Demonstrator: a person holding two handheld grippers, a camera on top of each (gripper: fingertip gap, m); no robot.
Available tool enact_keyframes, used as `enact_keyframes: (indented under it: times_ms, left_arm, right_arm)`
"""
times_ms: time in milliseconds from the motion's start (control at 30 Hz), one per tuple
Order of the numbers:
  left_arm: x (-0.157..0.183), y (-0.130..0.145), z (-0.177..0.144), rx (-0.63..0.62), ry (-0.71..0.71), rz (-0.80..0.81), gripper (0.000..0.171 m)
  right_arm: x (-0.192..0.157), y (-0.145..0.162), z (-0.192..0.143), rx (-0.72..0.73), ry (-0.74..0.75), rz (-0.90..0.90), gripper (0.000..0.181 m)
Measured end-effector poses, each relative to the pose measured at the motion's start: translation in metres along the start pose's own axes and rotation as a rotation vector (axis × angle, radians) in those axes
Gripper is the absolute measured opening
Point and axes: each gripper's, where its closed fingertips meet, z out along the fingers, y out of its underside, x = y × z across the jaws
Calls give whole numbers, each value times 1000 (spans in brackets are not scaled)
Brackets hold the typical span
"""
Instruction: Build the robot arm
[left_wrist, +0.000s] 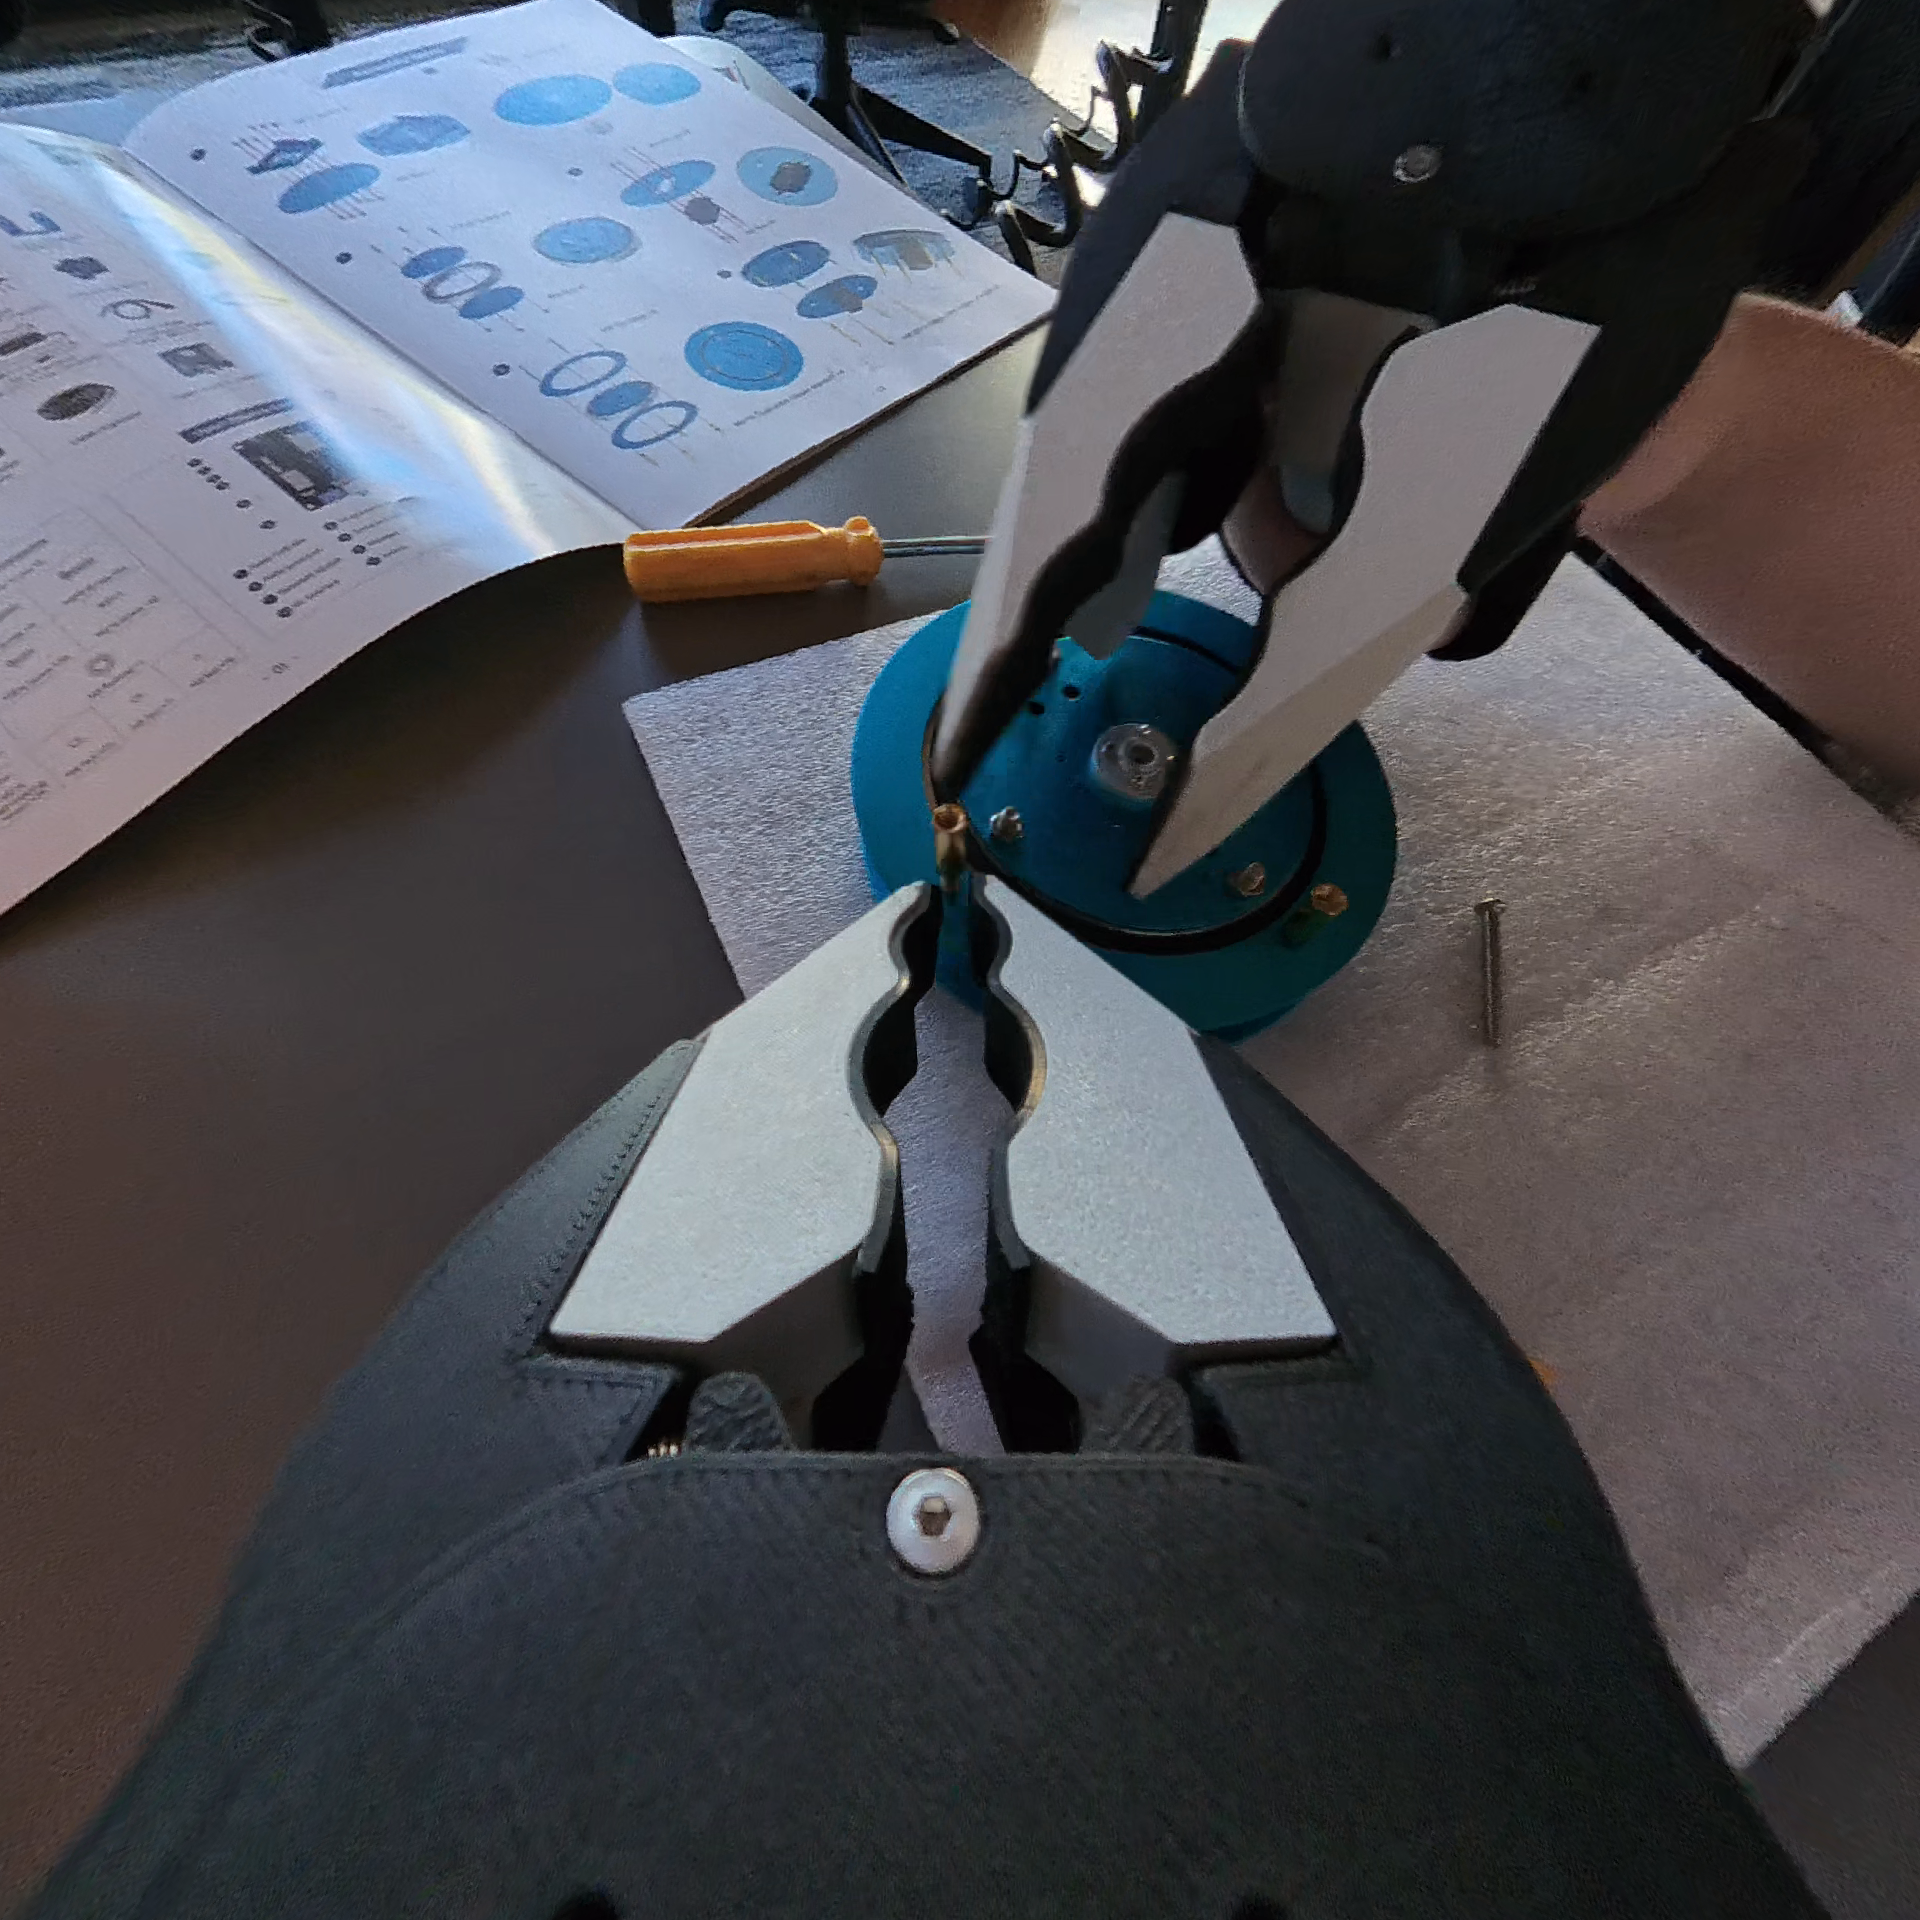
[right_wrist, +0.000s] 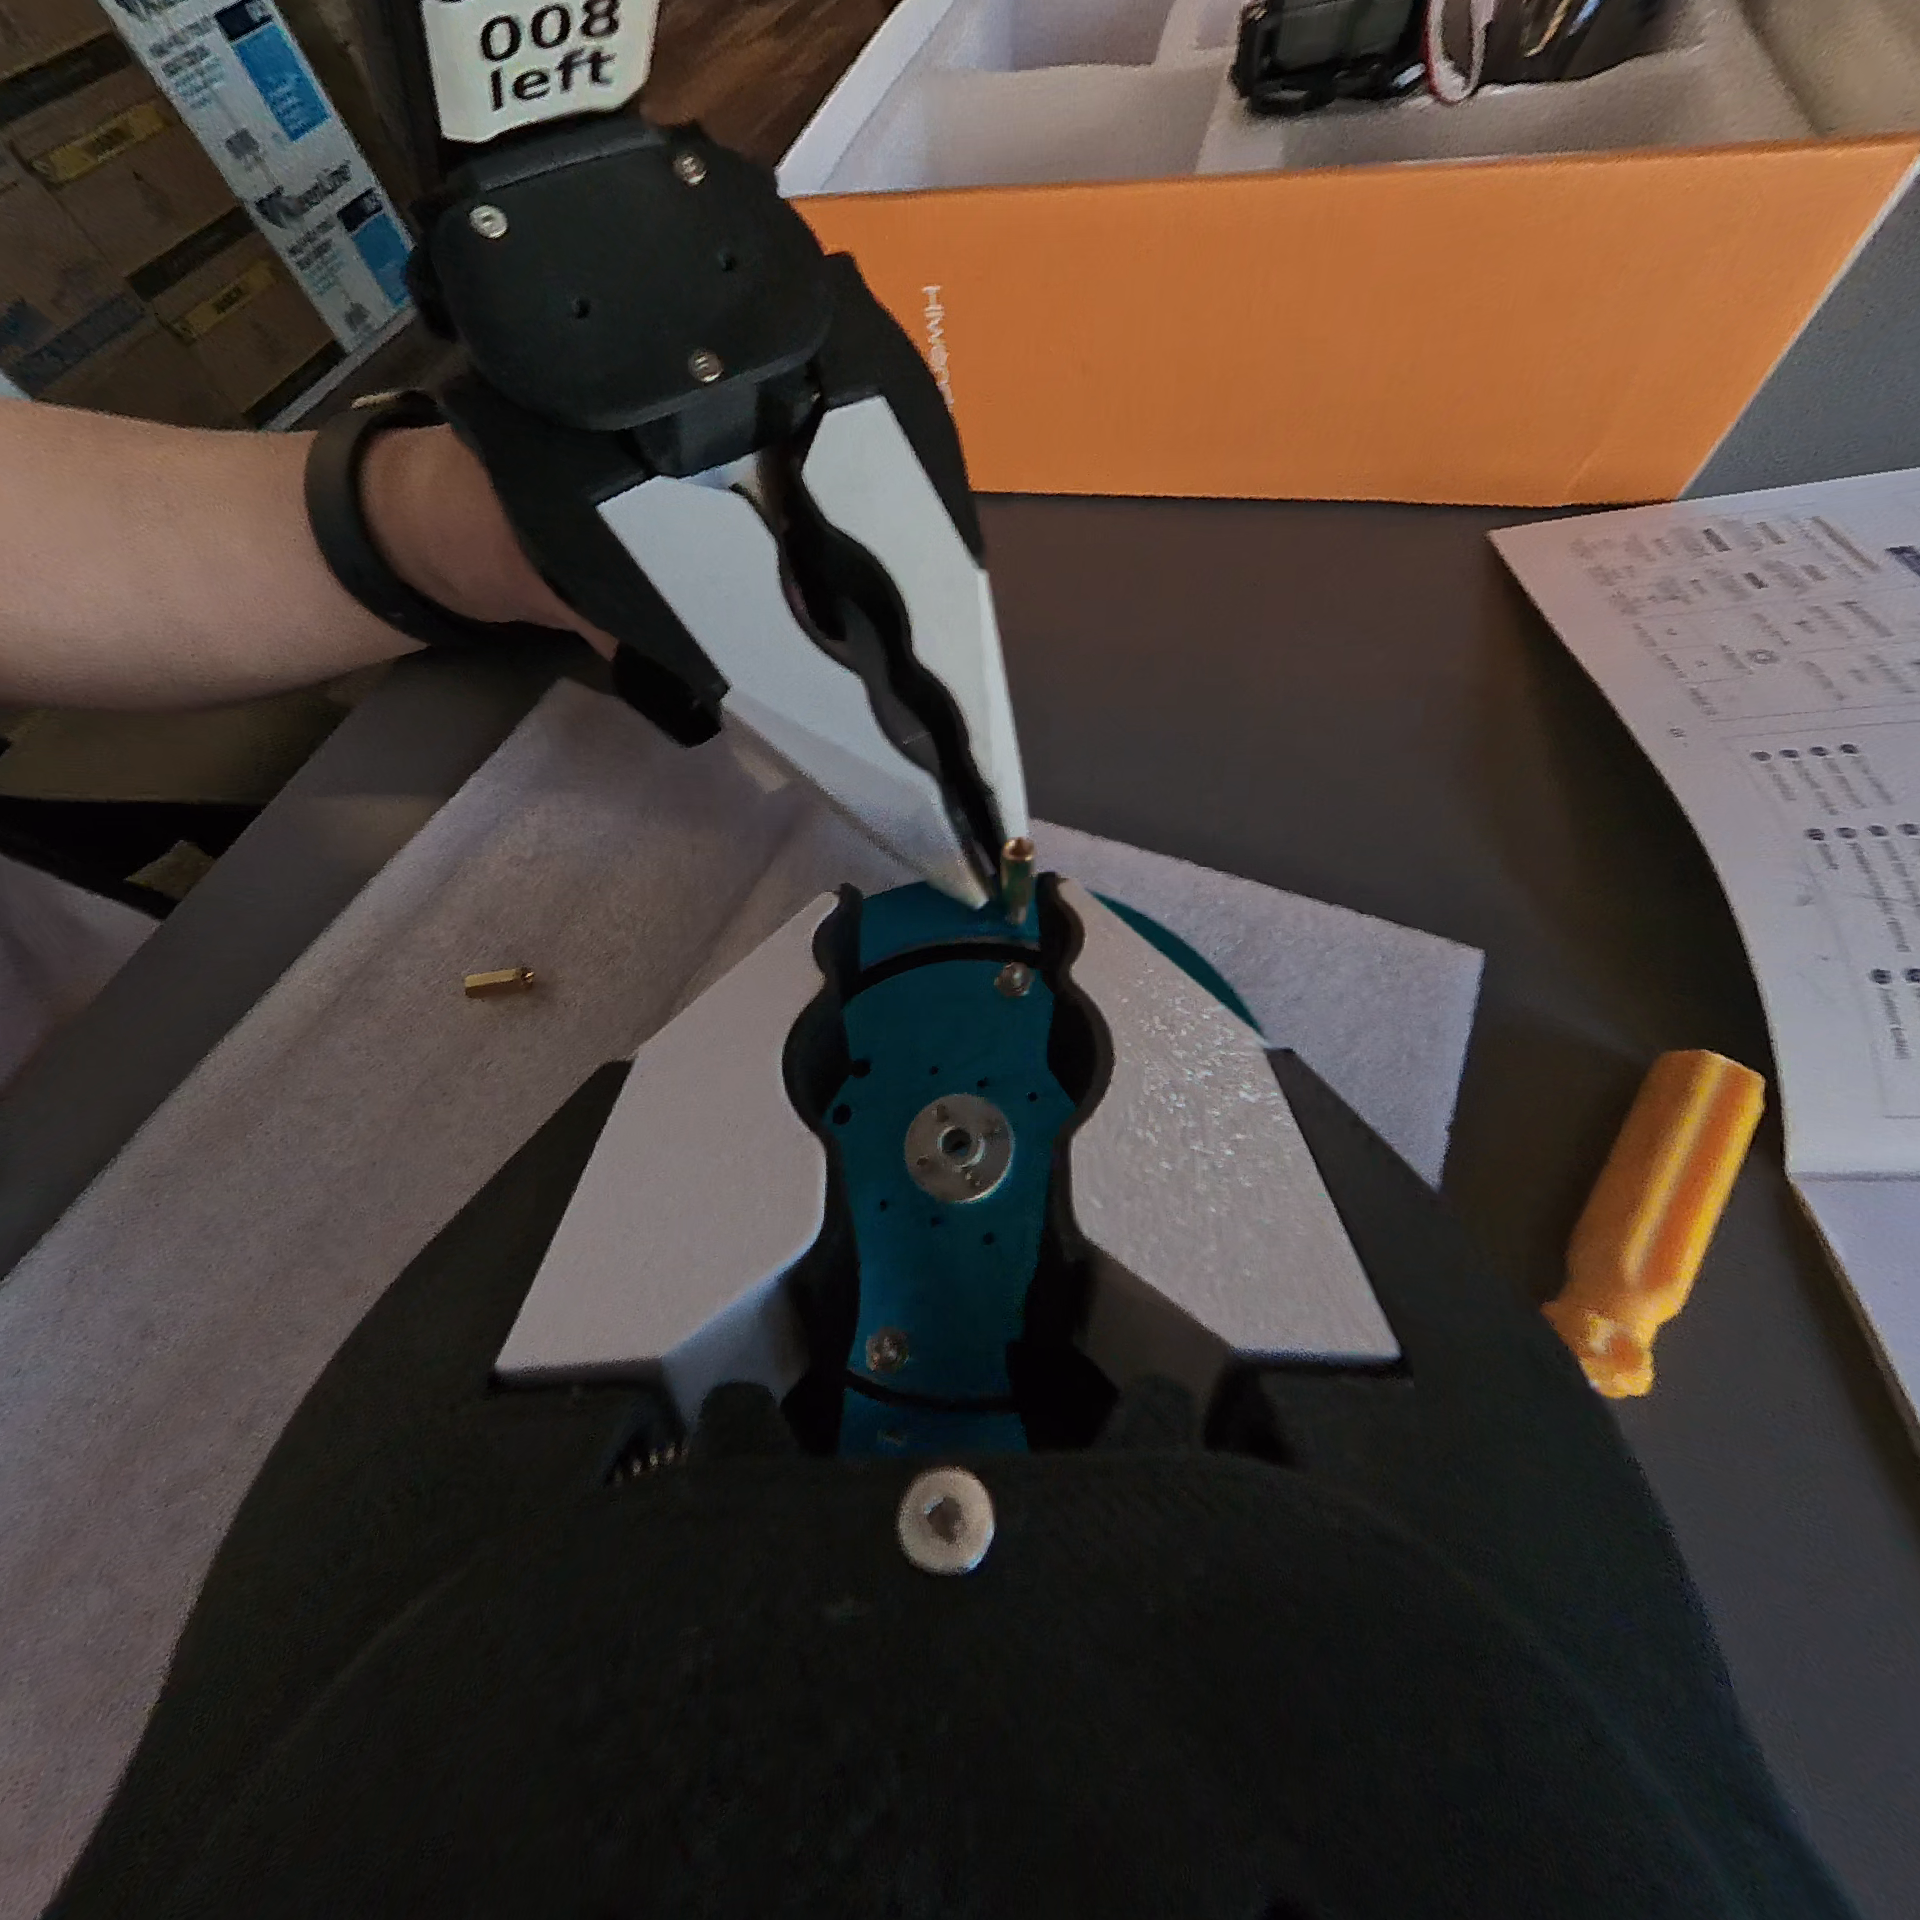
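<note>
A blue round disc assembly (left_wrist: 1340, 862) with a metal hub (left_wrist: 1135, 761) lies on a white foam sheet (left_wrist: 1558, 1195). My left gripper (left_wrist: 954, 902) is nearly closed, and its tips pinch the lower end of a brass standoff (left_wrist: 948, 831) standing upright at the disc's near-left rim. It also shows in the right wrist view (right_wrist: 997, 878) beside the standoff (right_wrist: 1016, 878). My right gripper (right_wrist: 954, 899) is open and comes down from above (left_wrist: 1039, 831). Its tips rest on the blue inner plate (right_wrist: 940, 1039), one on each side of the hub.
Two more brass standoffs (left_wrist: 1286, 888) stand on the disc's right rim. A loose standoff (right_wrist: 499, 980) and a long screw (left_wrist: 1488, 971) lie on the foam. An orange-handled screwdriver (left_wrist: 748, 561), an open manual (left_wrist: 416, 312) and an orange box (right_wrist: 1351, 332) surround it. A person's arm (right_wrist: 156, 551) is left. Only a small space, under 4 cm, lies between the two pairs of fingers. The right tips stand about 11 cm off the long screw (left_wrist: 1488, 971).
</note>
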Motion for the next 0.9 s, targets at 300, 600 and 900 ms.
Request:
enact_keyframes:
  times_ms: [300,600,900]
  left_arm:
    - [1,-2,4,-1,10,-3,4]
    - [-2,-2,1,5,-6,-12,1]
    - [4,-2,6,-3,20,8,8]
  right_arm:
    - [-3,-1,9,-65,-24,-38,37]
    - [-6,1,1,-41,2,-12,37]
    - [-10,1,7,-40,-4,-30,42]
